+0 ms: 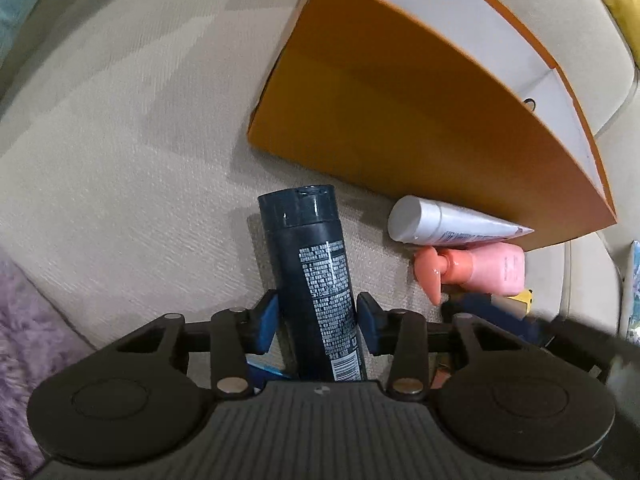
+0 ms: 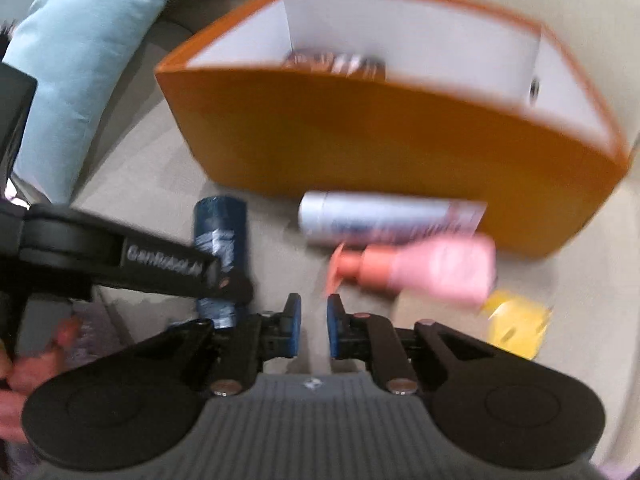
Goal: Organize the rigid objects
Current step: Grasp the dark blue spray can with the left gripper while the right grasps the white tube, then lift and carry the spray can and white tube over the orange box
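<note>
A dark blue bottle [image 1: 308,264] with white print lies on the beige cushion, cap pointing away. My left gripper [image 1: 316,308] has its blue pads against both sides of the bottle's body, shut on it. The right wrist view shows the same bottle [image 2: 220,220] under the left gripper's arm [image 2: 140,260]. My right gripper [image 2: 314,312] hovers just right of it, pads nearly together with nothing between them. A white tube [image 2: 380,220] and a pink pump bottle [image 2: 432,268] lie ahead of it, against the orange box [image 2: 360,140].
The orange box [image 1: 400,100] has a white inside and holds some blurred items [image 2: 336,62]. A yellow object [image 2: 516,324] lies right of the pink bottle. A light blue cushion [image 2: 80,60] sits far left, a purple fluffy fabric [image 1: 24,340] near left. A person's hand [image 2: 24,360] grips the left tool.
</note>
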The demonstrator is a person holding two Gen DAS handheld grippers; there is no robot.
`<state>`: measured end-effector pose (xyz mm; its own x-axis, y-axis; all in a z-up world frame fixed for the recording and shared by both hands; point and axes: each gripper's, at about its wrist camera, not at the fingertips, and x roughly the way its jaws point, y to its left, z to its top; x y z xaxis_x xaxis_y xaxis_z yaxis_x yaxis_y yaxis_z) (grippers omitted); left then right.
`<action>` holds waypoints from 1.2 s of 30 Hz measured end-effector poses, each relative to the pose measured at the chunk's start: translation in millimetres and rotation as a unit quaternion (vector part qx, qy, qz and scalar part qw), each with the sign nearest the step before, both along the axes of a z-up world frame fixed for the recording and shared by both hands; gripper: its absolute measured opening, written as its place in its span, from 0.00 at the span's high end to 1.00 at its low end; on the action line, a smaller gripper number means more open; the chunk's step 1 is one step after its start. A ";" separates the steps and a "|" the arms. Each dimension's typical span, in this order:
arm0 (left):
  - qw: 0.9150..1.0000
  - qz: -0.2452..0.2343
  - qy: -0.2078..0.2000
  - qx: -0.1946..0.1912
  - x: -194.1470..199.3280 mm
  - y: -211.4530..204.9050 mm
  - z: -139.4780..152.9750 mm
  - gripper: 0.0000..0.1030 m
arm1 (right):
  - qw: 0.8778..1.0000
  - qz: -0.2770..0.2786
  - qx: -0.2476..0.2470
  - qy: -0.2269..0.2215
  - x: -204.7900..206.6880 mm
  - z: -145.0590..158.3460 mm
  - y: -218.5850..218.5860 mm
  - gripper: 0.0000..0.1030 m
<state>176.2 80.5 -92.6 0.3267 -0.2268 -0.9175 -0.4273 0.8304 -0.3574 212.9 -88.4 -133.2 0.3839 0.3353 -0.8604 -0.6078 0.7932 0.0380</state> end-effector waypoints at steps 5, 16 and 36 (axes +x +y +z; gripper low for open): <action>1.000 -0.022 0.001 0.008 8.6 -1.6 8.9 0.56 | 0.991 0.089 -0.070 -0.075 12.4 6.5 15.9 0.71; 1.000 -0.030 0.006 -0.002 12.3 0.7 2.1 0.56 | 0.921 0.320 -0.204 -0.093 24.4 -7.0 42.2 0.66; 0.999 -0.036 -0.003 -0.013 8.2 2.0 -4.0 0.58 | 0.848 0.435 -0.266 -0.143 -10.7 -15.5 50.4 0.78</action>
